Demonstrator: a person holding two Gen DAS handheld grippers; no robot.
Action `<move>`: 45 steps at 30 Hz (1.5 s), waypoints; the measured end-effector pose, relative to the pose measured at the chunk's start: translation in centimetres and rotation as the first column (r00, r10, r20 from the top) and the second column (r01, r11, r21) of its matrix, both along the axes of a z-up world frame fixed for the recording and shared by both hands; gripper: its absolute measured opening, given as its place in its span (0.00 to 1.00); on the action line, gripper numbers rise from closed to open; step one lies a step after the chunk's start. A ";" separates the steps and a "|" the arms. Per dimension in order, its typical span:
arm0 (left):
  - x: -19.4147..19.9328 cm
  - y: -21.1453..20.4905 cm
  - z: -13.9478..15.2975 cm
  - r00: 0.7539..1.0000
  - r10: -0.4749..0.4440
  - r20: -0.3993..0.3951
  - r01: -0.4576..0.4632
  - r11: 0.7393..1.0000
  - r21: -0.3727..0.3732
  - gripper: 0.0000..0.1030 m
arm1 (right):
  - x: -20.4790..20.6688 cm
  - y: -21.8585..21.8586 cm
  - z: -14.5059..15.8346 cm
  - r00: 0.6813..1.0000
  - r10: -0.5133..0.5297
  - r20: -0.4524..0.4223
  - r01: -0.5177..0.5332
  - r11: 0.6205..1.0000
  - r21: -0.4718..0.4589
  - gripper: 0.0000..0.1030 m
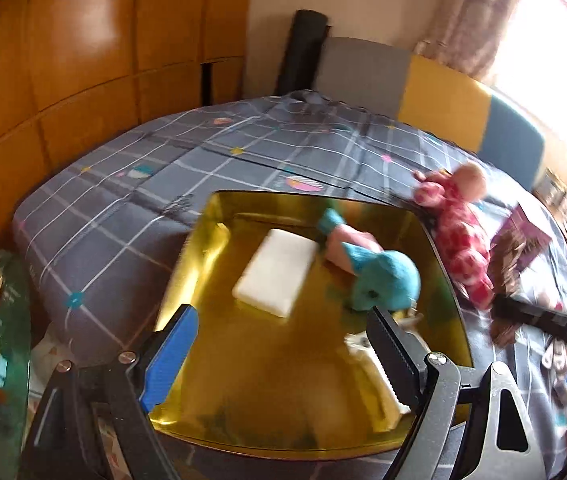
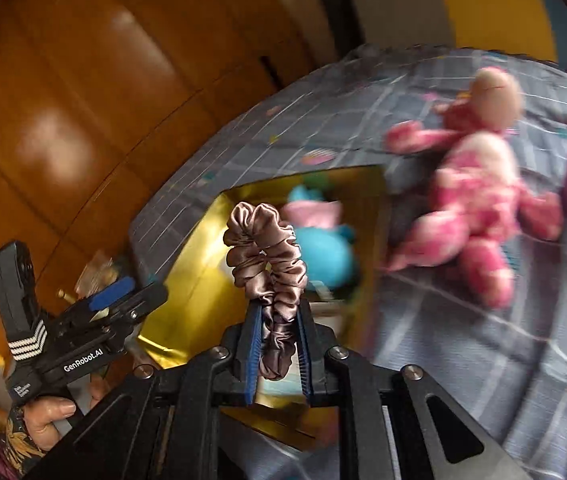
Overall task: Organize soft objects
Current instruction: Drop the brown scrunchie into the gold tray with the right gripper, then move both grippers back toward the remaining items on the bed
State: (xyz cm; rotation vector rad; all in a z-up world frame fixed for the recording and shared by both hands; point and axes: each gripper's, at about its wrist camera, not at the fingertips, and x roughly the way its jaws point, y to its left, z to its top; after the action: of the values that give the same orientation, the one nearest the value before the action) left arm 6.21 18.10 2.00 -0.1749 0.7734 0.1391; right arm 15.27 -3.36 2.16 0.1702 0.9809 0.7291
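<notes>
Right wrist: right gripper point(image 2: 279, 344) clamped on scrunchie point(image 2: 269, 264), carrying toward gold box point(image 2: 187, 264). Left gripper point(image 1: 283, 344) wide, empty. Next: release over box.

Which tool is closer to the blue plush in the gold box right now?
Left. The left tool hangs open over the gold box, beside the blue plush. The right tool, gripping the scrunchie, is farther back.

Left gripper point(image 1: 283, 344): black frame, silver screws, one blue pad, one black toothed finger. Right gripper point(image 2: 279, 350): black, blue ribbed pads, silver screws. Black handle with white lettering and stripes; dark floral sleeve point(image 2: 15, 446).
</notes>
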 end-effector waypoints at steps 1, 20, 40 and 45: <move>-0.1 0.7 0.0 1.000 0.015 0.000 -0.015 1.000 -0.010 0.84 | 0.2 1.6 -0.5 1.000 0.021 -0.013 -0.022 1.000 -0.005 0.14; -0.9 4.2 -1.0 0.998 0.055 -0.006 -0.055 0.998 -0.033 0.84 | 2.3 6.3 -4.7 0.996 -0.041 -0.075 0.037 0.998 -0.059 0.39; -0.7 -3.1 0.4 0.990 -0.139 0.003 0.139 0.990 0.010 0.84 | -4.7 -11.4 -0.7 0.934 -0.324 0.151 0.351 0.911 -0.216 0.39; -0.5 -5.1 0.8 0.981 -0.192 0.009 0.191 0.981 0.044 0.84 | -6.0 -16.4 0.2 0.888 -0.428 0.171 0.457 0.865 -0.210 0.39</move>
State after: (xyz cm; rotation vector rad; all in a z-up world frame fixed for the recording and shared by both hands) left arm 5.69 13.01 2.85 -0.0601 0.7698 -0.0278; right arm 9.25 -19.74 2.33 0.1281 0.8657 0.1872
